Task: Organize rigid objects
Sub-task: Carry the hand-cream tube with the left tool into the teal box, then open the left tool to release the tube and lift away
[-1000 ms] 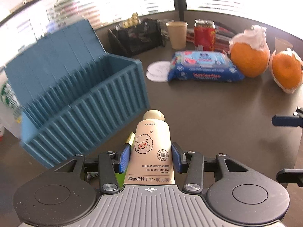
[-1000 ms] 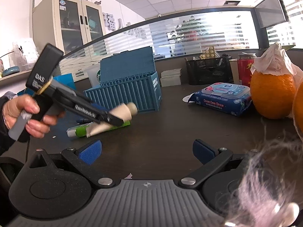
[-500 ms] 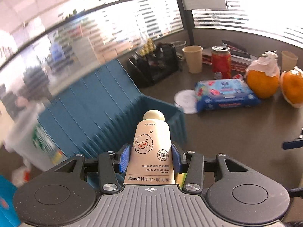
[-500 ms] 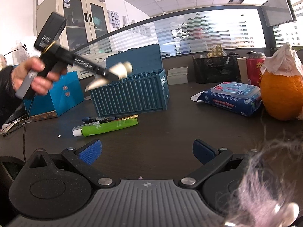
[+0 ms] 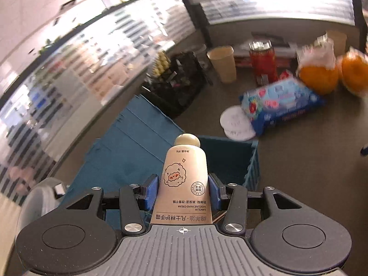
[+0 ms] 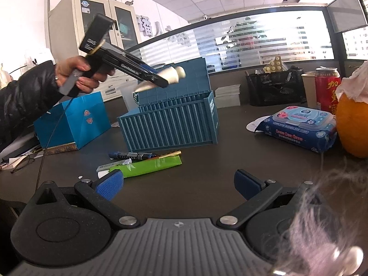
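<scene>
My left gripper (image 5: 183,192) is shut on a beige hand cream tube (image 5: 184,184) with a round cap, held in the air above the open blue container-shaped box (image 5: 230,158). From the right wrist view the left gripper (image 6: 158,78) and tube (image 6: 172,74) hover over the box (image 6: 170,126), cap pointing right. My right gripper (image 6: 177,184) is open and empty, low over the dark table. A green tube (image 6: 147,166), a dark marker (image 6: 131,155) and a gold-tipped pen (image 6: 170,154) lie in front of the box.
A blue wet-wipes pack (image 6: 299,127), oranges (image 6: 352,124), a red can (image 6: 326,89), a paper cup (image 6: 309,89) and a black mesh organiser (image 6: 273,89) stand at the right and back. A blue gift box (image 6: 71,122) stands left of the container.
My left gripper has lifted the hand cream tube from near the table up and over the open blue box. The right gripper has stayed still and open.
</scene>
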Demonstrator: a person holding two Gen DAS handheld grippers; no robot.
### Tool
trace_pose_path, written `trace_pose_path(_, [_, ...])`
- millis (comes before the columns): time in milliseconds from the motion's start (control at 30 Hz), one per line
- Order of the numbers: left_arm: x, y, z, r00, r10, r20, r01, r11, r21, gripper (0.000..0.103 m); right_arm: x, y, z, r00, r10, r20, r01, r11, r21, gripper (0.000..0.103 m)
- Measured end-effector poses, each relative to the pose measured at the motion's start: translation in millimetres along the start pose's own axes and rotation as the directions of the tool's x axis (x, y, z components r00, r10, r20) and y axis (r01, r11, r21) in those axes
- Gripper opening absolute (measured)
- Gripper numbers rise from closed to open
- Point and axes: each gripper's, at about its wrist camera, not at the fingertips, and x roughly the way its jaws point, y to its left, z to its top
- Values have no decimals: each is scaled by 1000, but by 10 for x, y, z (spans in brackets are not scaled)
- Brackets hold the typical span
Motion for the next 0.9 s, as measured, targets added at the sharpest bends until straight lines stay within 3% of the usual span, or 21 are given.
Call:
trace_pose_path(133, [309,7,-75,997,-57,-54,60,997,44,45,78,28,22,1000,-2,-12,2,1000,-11,103])
trace_pose_path(300, [614,106,-170,986,-135,-95,137,991,15,44,143,66,44,1000,-5,-21,5,1000,-19,103])
trace_pose_path(333, [633,125,-173,985,-145,-91,146,989,7,42,157,77,45,1000,-5,-25,4,1000,-23,103])
trace_pose_path(367, [633,127,-179,985,-149,-84,150,989,9,34,169,85,44,1000,-4,-29,3,1000,-25,103])
trace_pose_path(433, [644,135,-174,982,-174,-67,175,985,7,32,194,103,40,999,-6,-37,5,999,-32,103])
trace_pose_path(733, [544,241,-209,989,-141,-38,140,990,-33,34,276,133,26,998,-1,-56,-1,1000,-31,103])
trace_pose_path(800, [356,247,-218,991,-133,-2,133,990,-52,39,290,140,49,999,1,-52,-3,1000,-29,103])
trace_pose_path(833, [250,236,-221,992,-128,18,129,990,-64,52,298,149,66,999,0,-53,-2,1000,-29,103])
trace_pose_path(867, [133,220,-226,992,-120,42,123,990,-73,73,300,164,81,999,1,-51,-3,1000,-31,103])
trace_pose_path(900, [20,199,-234,993,-103,65,108,990,-85,84,300,181,93,999,5,-48,-7,999,-34,103])
